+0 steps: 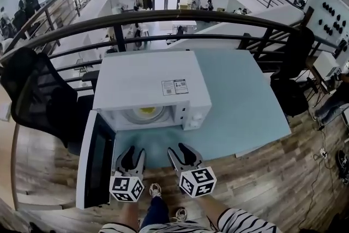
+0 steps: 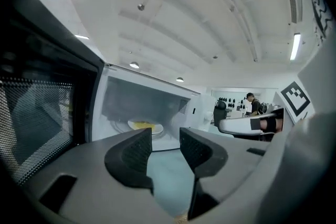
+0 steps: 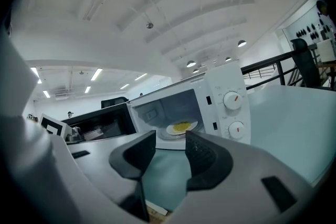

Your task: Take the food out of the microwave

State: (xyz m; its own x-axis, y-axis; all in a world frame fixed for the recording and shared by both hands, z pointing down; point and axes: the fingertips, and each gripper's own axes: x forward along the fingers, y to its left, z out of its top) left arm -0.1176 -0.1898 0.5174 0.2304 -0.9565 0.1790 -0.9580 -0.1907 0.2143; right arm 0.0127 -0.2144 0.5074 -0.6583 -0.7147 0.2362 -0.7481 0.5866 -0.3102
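A white microwave [image 1: 158, 76] stands on a pale blue table [image 1: 245, 112], its door [image 1: 95, 158] swung wide to the left. Inside lies a white plate of yellow food [image 1: 146, 112], seen too in the left gripper view [image 2: 145, 126] and the right gripper view [image 3: 181, 127]. My left gripper [image 1: 131, 156] and right gripper [image 1: 181, 152] hover side by side over the table's near edge, pointing at the cavity. Both are open with nothing between the jaws, a short way in front of the microwave.
A black office chair [image 1: 38, 93] stands left of the open door. A dark railing [image 1: 180, 19] runs behind the table. Two control knobs [image 3: 232, 99] sit on the microwave's right panel. Wooden floor [image 1: 272, 183] and the person's feet lie below the grippers.
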